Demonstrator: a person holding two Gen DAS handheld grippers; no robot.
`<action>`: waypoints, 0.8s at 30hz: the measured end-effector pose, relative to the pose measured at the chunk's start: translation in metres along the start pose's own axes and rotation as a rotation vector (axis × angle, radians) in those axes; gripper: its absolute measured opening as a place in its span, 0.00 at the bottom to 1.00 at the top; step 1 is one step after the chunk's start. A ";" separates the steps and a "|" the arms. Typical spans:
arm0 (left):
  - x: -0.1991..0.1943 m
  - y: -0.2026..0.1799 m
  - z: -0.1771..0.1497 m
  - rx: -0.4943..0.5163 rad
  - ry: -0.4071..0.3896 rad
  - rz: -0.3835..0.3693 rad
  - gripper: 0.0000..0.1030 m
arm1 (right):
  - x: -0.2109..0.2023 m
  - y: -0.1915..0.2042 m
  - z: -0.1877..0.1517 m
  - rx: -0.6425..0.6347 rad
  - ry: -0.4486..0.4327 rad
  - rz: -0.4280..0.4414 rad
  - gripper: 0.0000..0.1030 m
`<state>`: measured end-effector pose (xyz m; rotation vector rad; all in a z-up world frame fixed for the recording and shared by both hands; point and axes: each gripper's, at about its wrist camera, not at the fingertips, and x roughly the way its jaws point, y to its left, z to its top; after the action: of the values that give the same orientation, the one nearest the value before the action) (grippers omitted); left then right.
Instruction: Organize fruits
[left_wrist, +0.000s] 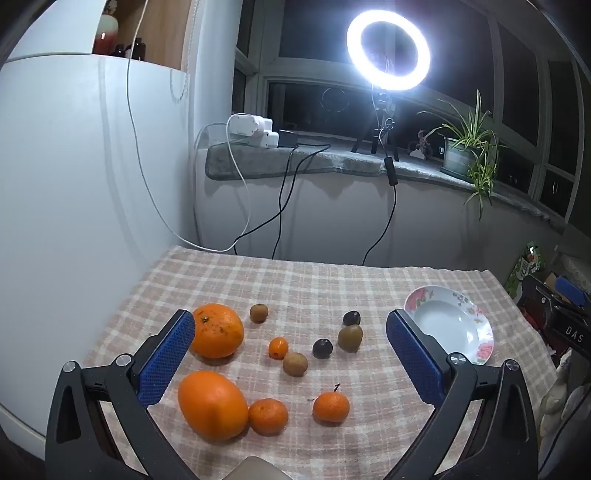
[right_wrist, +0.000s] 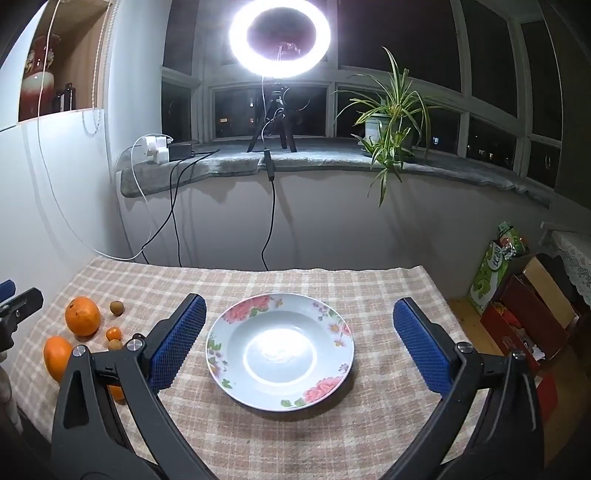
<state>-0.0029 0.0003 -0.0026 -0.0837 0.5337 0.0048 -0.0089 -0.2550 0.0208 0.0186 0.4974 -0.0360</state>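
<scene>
Glossy floral plate (right_wrist: 334, 325) | round oranges (left_wrist: 218, 330) | both claws (left_wrist: 290, 354) agape

We count, on the checked worktop (left_wrist: 332, 280), two large oranges (left_wrist: 218, 330) (left_wrist: 212, 404), two mandarins (left_wrist: 268, 416) (left_wrist: 331, 407), one tiny kumquat (left_wrist: 278, 348), three brown kiwis (left_wrist: 259, 312) (left_wrist: 295, 364) (left_wrist: 350, 338), two dark round fruits (left_wrist: 351, 318) (left_wrist: 322, 348), and one flowered plate (right_wrist: 332, 321).

Ring light (right_wrist: 279, 37) on grey sill (right_wrist: 332, 157) w/ dark windows (right_wrist: 271, 110), potted plant (right_wrist: 391, 110), white wall (left_wrist: 74, 166).
</scene>
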 end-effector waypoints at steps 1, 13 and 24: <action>0.000 0.000 0.000 -0.002 0.001 -0.001 1.00 | 0.001 -0.001 0.001 0.001 -0.001 0.000 1.00; 0.000 -0.004 -0.001 -0.012 0.008 -0.032 1.00 | 0.005 -0.005 0.005 0.006 -0.005 -0.001 1.00; 0.001 0.000 -0.001 -0.018 0.011 -0.031 1.00 | 0.005 -0.006 0.006 0.006 -0.006 -0.002 1.00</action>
<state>-0.0027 0.0002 -0.0035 -0.1092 0.5434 -0.0210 -0.0019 -0.2612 0.0238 0.0239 0.4916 -0.0392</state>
